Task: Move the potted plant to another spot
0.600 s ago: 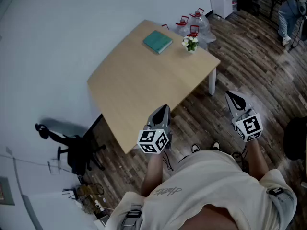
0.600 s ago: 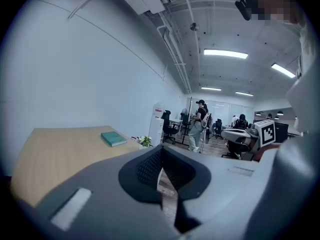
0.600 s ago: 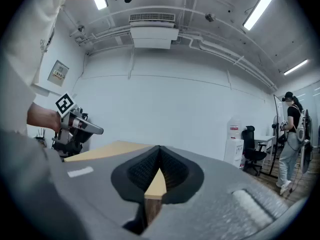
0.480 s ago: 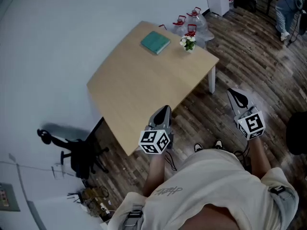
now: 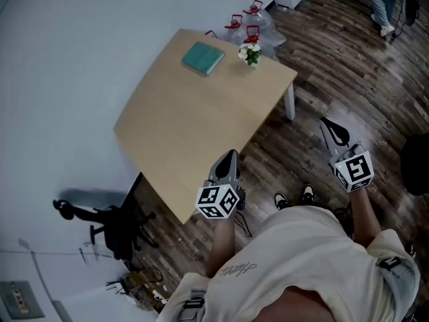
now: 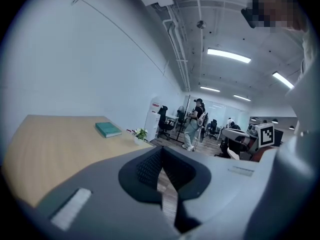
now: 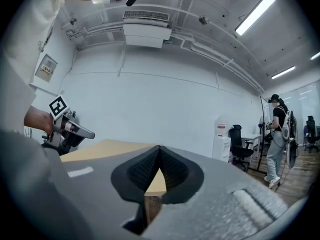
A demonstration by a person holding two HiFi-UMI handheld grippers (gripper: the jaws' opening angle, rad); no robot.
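A small potted plant (image 5: 250,54) with white flowers stands near the far right corner of the light wooden table (image 5: 201,119); it shows small in the left gripper view too, the plant (image 6: 140,135). My left gripper (image 5: 229,156) hovers over the table's near corner, shut with nothing in it. My right gripper (image 5: 329,127) hangs above the floor right of the table, also shut and empty. Both are far from the plant. In the left gripper view the left gripper (image 6: 160,152) has its jaws touching; in the right gripper view the right gripper (image 7: 159,151) likewise.
A teal book (image 5: 202,58) lies left of the plant. Red-capped bottles (image 5: 242,27) stand on the floor behind the table. A black office chair (image 5: 110,223) sits at the table's left. People stand at the far end of the room (image 6: 194,124). Dark wood floor (image 5: 328,66) surrounds the table.
The head view has shifted so the table and plant sit slightly further up and left. Both grippers stay shut and keep about the same place in the view.
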